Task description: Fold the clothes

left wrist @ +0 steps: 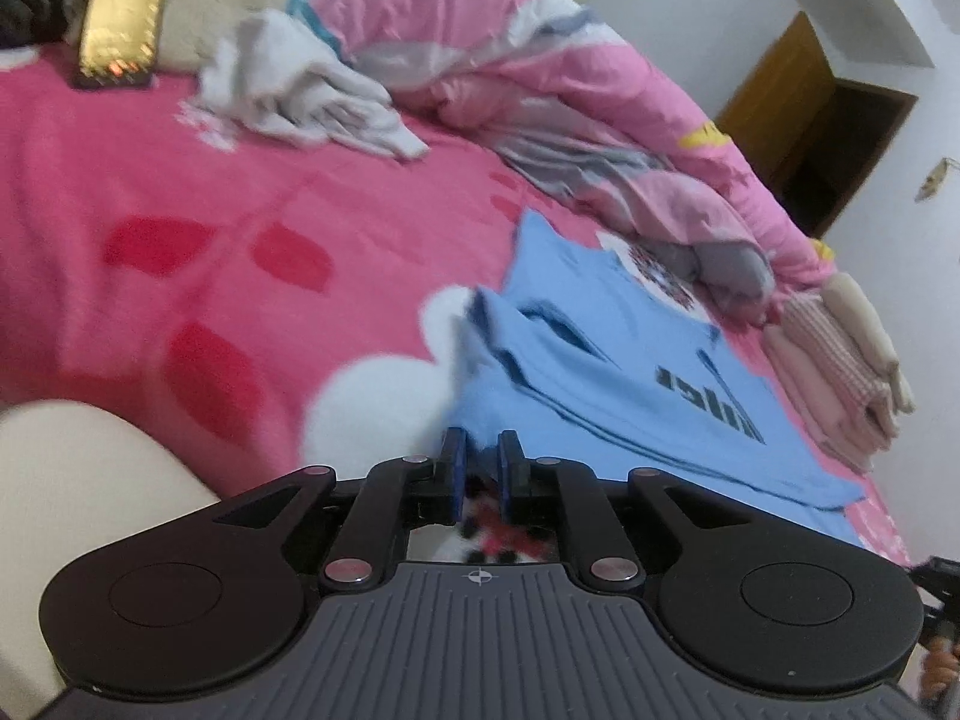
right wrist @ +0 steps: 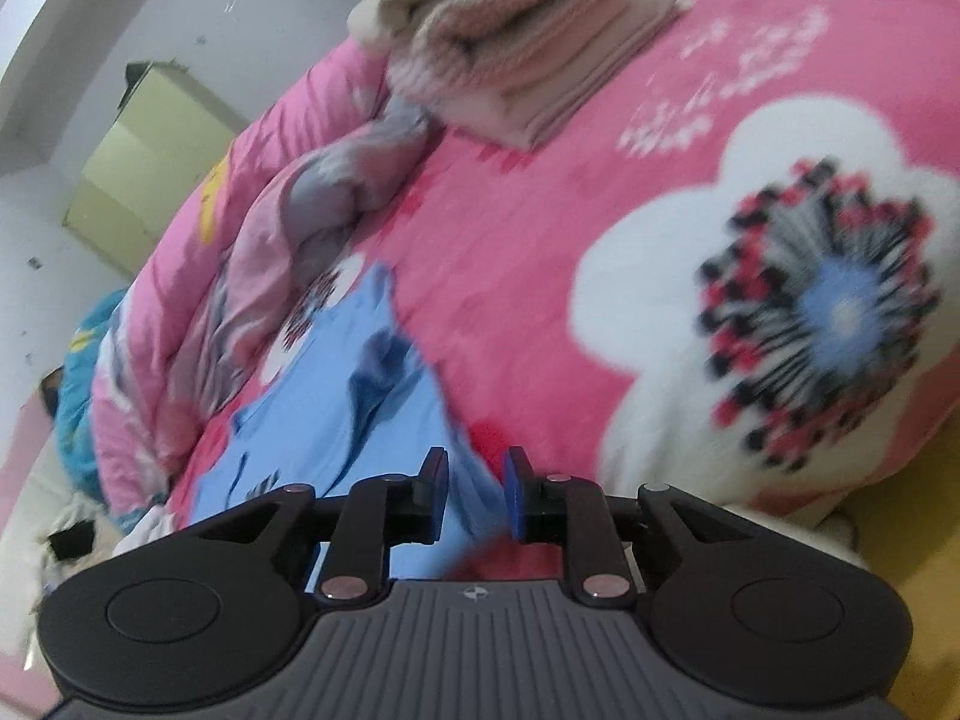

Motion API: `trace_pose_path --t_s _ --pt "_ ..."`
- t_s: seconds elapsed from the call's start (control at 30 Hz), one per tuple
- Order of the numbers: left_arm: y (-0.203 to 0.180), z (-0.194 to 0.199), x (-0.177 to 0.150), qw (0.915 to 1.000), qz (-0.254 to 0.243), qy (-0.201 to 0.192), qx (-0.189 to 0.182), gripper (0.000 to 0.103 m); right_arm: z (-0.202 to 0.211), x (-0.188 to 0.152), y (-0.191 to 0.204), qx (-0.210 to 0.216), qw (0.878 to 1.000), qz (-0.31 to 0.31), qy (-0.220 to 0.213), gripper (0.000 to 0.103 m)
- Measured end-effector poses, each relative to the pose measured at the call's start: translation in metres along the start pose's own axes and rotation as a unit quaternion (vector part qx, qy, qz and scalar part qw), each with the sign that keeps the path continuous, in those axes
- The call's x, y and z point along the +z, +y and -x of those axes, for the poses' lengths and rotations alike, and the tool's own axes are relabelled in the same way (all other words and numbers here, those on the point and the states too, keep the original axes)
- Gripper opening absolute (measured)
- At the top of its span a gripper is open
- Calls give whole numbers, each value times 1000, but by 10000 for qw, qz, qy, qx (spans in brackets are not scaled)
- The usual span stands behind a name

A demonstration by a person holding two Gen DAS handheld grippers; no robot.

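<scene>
the blue t-shirt (left wrist: 606,372) lies partly folded on the pink floral blanket (left wrist: 180,180) near a stack of folded clothes (left wrist: 840,354), so the left gripper (left wrist: 480,450) and right gripper (right wrist: 477,474) stand slightly apart at its edge, apparently clamping nothing.

Open room: wide stretch of pink blanket (left wrist: 180,192) left of the blue shirt (left wrist: 630,372), nothing on it up to the grey-white crumpled cloth (left wrist: 312,96) near the far end. Also free: blanket w/ big white flower (right wrist: 810,312) to the right of the shirt in the right wrist view. Blocked: bunched pink quilt (left wrist: 570,78) runs along the shirt's far side, touching its edge. Folded stack (left wrist: 840,360) sits just beside shirt at the quilt's end. Gold box (left wrist: 126,6) and pillows crowd the far left corner.
</scene>
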State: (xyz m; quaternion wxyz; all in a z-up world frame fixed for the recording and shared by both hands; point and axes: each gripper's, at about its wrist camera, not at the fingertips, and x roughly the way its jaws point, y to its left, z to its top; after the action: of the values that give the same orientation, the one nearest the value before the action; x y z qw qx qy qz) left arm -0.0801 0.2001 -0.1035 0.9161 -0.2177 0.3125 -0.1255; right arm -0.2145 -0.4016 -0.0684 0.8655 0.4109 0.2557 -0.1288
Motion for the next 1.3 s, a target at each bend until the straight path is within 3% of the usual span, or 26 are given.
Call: trace_pose_path --t_s 0.1,0.2,0.3,0.43,0.6,0.87,0.97,1.03,1.13,1.2,1.3 --pt "4 6 7 9996 -53 -229 171 10 10 4 0 -26 9998 38 -211 22" --pt "5 3 18 9995 38 -305 29 10 10 9 4 127 9996 32 -259 22" --pt "3 -15 32 9978 521 -91 -407 13 -1 12 13 372 9992 -33 -130 22" --pt "5 -42 46 9878 1274 384 -809 15 -17 12 28 662 9977 -91 112 24" --pt "-1 -57 48 9858 1296 669 -826 15 -26 6 38 808 9963 -87 267 27" --pt "5 -59 48 9810 1514 743 -954 15 -49 -9 51 1010 9926 -11 675 28" --pt "6 -59 51 9806 1540 707 -982 15 -58 -17 68 1241 9882 312 838 28" --pt "7 -61 52 9803 1551 671 -1026 15 -64 -25 90 1437 9812 823 991 28" --pt "6 -66 54 9799 1527 624 -1120 14 -74 -46 134 1759 9593 1844 1218 28" --pt "7 -69 54 9795 1523 600 -1175 14 -80 -67 164 1964 9366 2588 1310 28" --pt "11 -76 53 9774 1597 572 -1264 14 -83 -108 204 2272 8880 3773 1324 28"
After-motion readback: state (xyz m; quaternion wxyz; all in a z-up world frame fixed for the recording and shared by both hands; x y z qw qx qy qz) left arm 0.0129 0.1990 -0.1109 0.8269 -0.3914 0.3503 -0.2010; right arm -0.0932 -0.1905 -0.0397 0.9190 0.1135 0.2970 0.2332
